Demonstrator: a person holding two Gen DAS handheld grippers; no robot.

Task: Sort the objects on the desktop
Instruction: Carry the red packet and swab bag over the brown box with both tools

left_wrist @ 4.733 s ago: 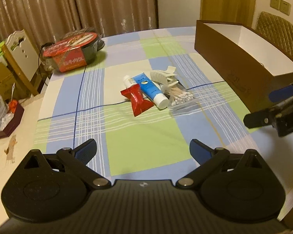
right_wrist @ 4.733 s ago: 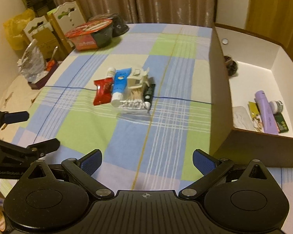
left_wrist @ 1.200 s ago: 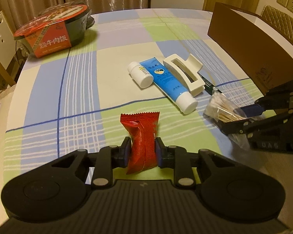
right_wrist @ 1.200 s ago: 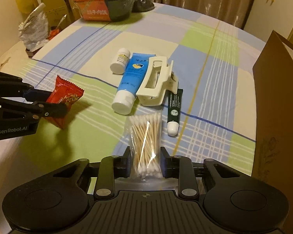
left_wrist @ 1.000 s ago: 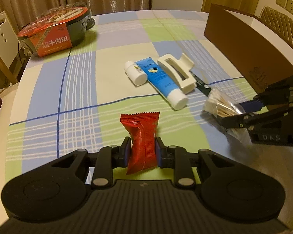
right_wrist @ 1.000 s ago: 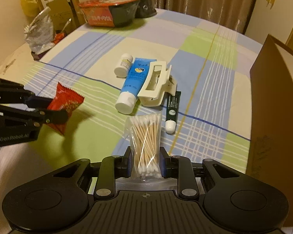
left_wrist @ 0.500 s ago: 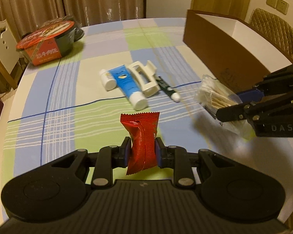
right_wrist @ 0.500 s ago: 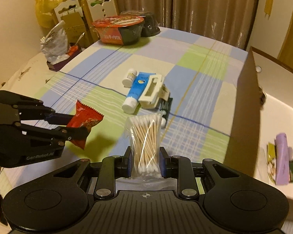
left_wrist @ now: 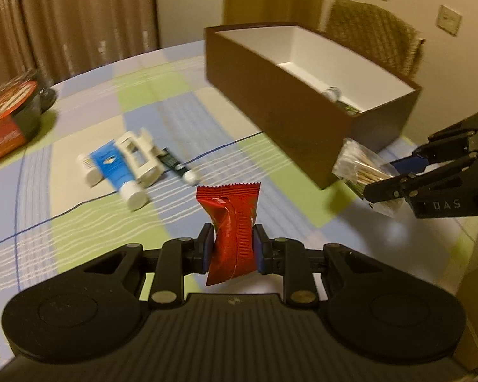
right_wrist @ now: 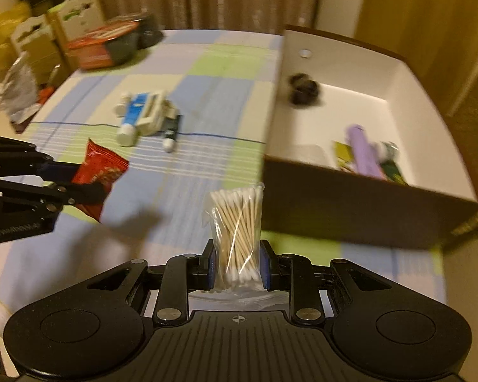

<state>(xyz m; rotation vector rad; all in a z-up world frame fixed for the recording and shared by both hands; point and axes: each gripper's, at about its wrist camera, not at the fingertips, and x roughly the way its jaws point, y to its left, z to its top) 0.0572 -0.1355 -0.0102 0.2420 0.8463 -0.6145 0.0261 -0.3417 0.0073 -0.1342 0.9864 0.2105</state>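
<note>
Red sachet (left_wrist: 233,227), light and crinkly, pinched mid-body in left gripper (left_wrist: 232,248) above table; swab bag (right_wrist: 237,222), soft and slippery, clamped low in right gripper (right_wrist: 238,264) beside box (right_wrist: 350,203).

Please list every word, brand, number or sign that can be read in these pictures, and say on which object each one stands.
"DAS": white letters on the black right gripper body, seen from the left wrist view.
Pale lettering on the black left gripper body: too blurred to read.
Red crinkled snack packet: print blurred.
Blue squeeze tube, red-lidded black food bowl: labels too blurred.
Clear bag of cotton swabs: no text visible.
</note>
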